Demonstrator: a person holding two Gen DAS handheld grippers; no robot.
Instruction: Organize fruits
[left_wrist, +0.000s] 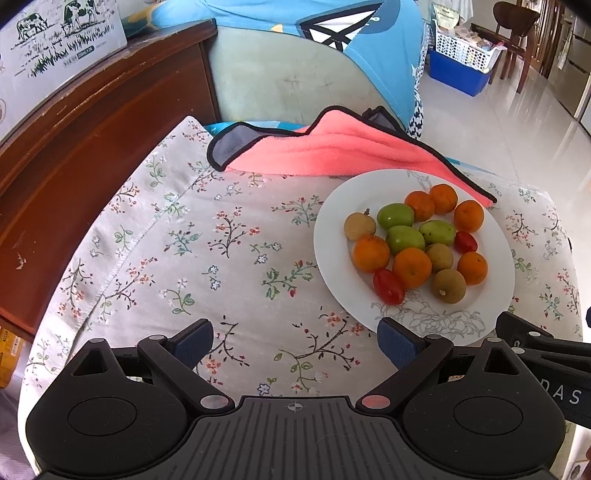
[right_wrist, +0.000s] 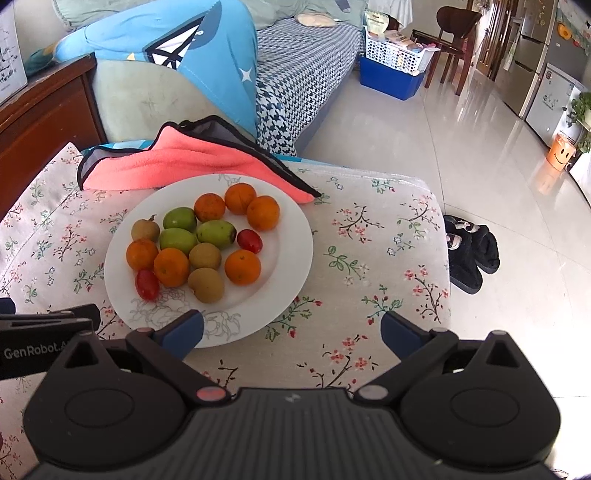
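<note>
A white plate (left_wrist: 332, 236) holds mixed fruit: several oranges (left_wrist: 412, 266), three green fruits (left_wrist: 405, 239), three brown longans (left_wrist: 449, 285) and two red cherry tomatoes (left_wrist: 388, 285). In the right wrist view the plate (right_wrist: 291, 236) lies left of centre with the same oranges (right_wrist: 242, 266), green fruits (right_wrist: 216, 233), longans (right_wrist: 206, 284) and tomatoes (right_wrist: 147, 283). My left gripper (left_wrist: 295, 341) is open and empty, low over the floral cloth, its right finger at the plate's near rim. My right gripper (right_wrist: 291, 332) is open and empty, its left finger over the plate's near rim.
A floral cloth (left_wrist: 207, 236) covers the table. A pink towel (left_wrist: 332, 151) lies behind the plate. A wooden cabinet (left_wrist: 92, 147) stands at left, a sofa (right_wrist: 306, 74) behind. Black slippers (right_wrist: 469, 251) lie on the tiled floor right of the table edge (right_wrist: 443, 229).
</note>
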